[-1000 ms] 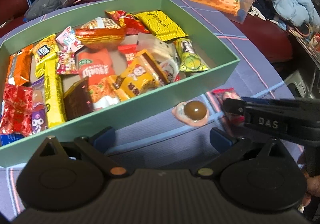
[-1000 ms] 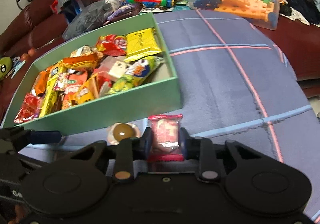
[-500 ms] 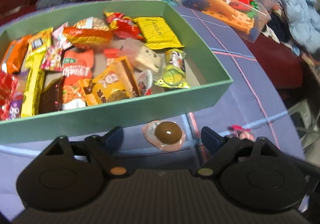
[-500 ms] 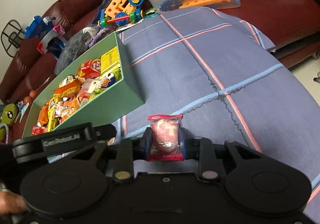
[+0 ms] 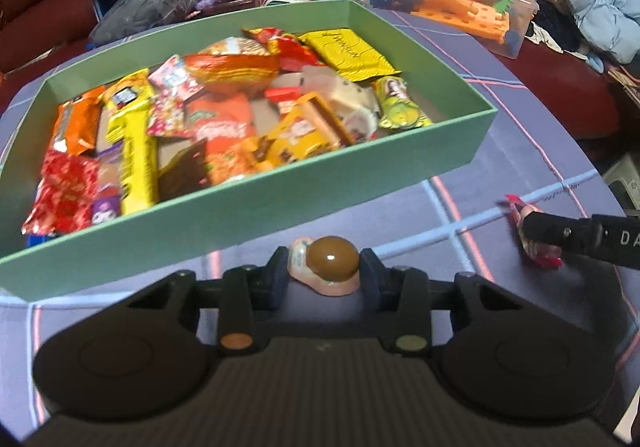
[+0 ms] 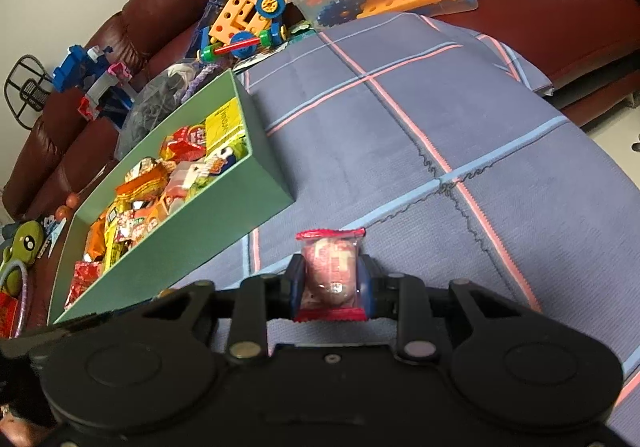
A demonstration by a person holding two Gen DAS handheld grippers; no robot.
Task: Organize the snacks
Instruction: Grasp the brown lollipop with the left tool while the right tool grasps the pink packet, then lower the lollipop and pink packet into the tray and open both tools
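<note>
A brown domed snack (image 5: 333,262) in a pale pink wrapper lies on the blue checked cloth just in front of the green box (image 5: 280,203), which is full of mixed snack packets. My left gripper (image 5: 324,276) straddles it with its jaws closing, and both pads touch its sides. My right gripper (image 6: 330,283) is shut on a pink candy packet (image 6: 330,265) with red crimped ends, held over the cloth to the right of the green box (image 6: 192,239). In the left wrist view the right gripper's fingers (image 5: 560,233) and the candy packet (image 5: 534,249) show at the right edge.
A clear tub of orange toy building pieces (image 5: 460,7) sits behind the box, beside a toy vehicle (image 6: 248,19) and a grey bag (image 5: 160,3). The dark red sofa (image 6: 560,19) runs behind. The cloth (image 6: 460,135) drops off at the table's right edge.
My left gripper slid over to centre on the brown snack and its jaws closed in from wide open. My right gripper carried the pink candy away to the right and rolled.
</note>
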